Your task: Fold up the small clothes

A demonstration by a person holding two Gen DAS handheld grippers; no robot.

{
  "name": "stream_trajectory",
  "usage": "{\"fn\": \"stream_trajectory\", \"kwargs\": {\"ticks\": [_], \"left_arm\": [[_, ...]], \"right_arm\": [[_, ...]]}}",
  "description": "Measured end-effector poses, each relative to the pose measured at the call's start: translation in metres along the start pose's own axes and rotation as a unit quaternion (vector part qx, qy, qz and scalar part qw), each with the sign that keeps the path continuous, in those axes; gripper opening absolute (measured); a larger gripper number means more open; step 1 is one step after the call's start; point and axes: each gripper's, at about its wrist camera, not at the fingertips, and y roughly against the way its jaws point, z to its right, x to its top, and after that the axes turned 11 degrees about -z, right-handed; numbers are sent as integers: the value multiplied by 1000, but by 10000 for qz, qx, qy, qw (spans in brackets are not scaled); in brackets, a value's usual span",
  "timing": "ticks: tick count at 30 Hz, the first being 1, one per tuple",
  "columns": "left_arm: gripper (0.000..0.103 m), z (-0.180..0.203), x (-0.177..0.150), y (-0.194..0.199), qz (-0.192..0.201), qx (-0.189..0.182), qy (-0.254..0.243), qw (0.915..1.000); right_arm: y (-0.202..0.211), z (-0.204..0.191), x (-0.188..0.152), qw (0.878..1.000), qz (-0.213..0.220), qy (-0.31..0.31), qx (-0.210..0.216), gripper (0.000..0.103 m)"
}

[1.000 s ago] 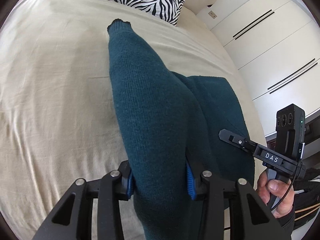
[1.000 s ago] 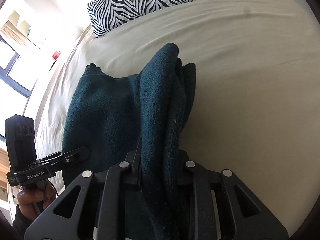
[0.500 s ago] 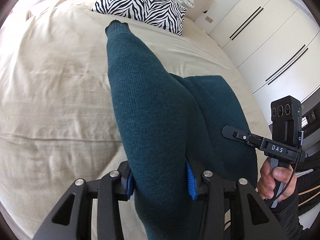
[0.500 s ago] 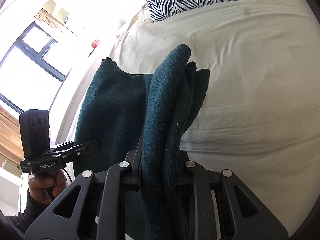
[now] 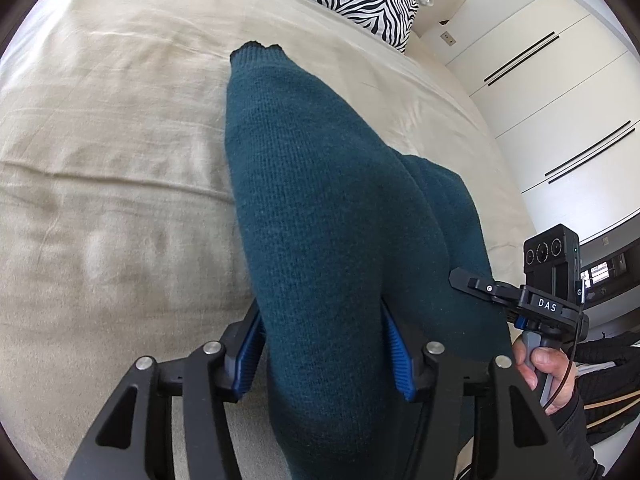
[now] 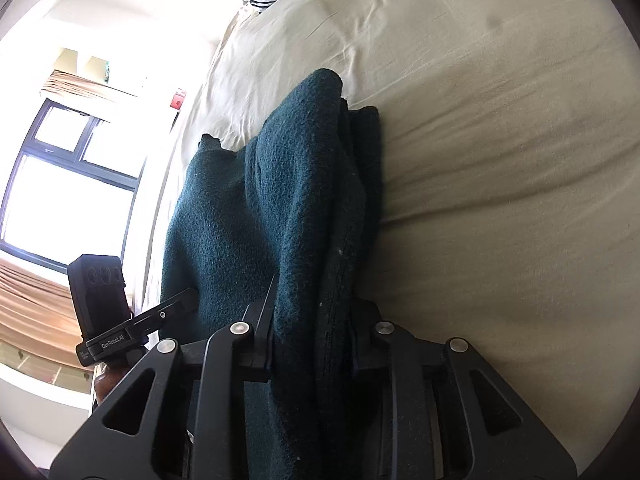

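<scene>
Above the beige bed [image 5: 120, 200], a teal knit sweater [image 5: 320, 220] is clamped by the left tool [image 5: 322, 354] and the right tool [image 6: 312, 344].

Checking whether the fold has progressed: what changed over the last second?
Both grippers tilted: the left gripper now looks down more on the beige bedsheet, while the right gripper swung towards the window. Nothing was released: each stays clamped on the dark teal knitted sweater, which still drapes onto the bed.
</scene>
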Motion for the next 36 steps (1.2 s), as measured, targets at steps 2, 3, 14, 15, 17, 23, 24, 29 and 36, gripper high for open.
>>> {"fn": "stream_trajectory", "kwargs": {"ticks": [2, 3, 14, 15, 17, 23, 24, 29, 36], "left_arm": [[60, 1, -1, -1, 41, -10, 38, 10000], [60, 1, -3, -1, 72, 17, 16, 10000], [60, 39, -38, 35, 861, 816, -235, 9927], [60, 41, -43, 41, 990, 856, -217, 9912], [62, 44, -51, 48, 1183, 880, -186, 9889], [64, 43, -52, 21, 864, 1034, -169, 9907], [65, 40, -55, 19, 855, 1004, -134, 9912], [66, 40, -64, 17, 964, 993, -224, 9901], [81, 69, -89, 65, 2071, 1588, -537, 9638]], "right_arm": [[-1, 5, -2, 9999, 77, 57, 76, 23], [-1, 5, -4, 9998, 112, 99, 96, 23], [55, -37, -25, 9935, 1064, 152, -385, 31], [64, -43, -29, 9924, 1178, 229, -256, 31], [75, -58, -34, 9914, 1234, 443, 33, 31], [32, -79, -46, 9951, 516, 839, 127, 31], [21, -72, -47, 9967, 356, 728, 61, 31], [11, -28, -65, 9973, 480, 364, 429, 26], [65, -68, -93, 9822, 1409, 1016, -712, 29]]}}
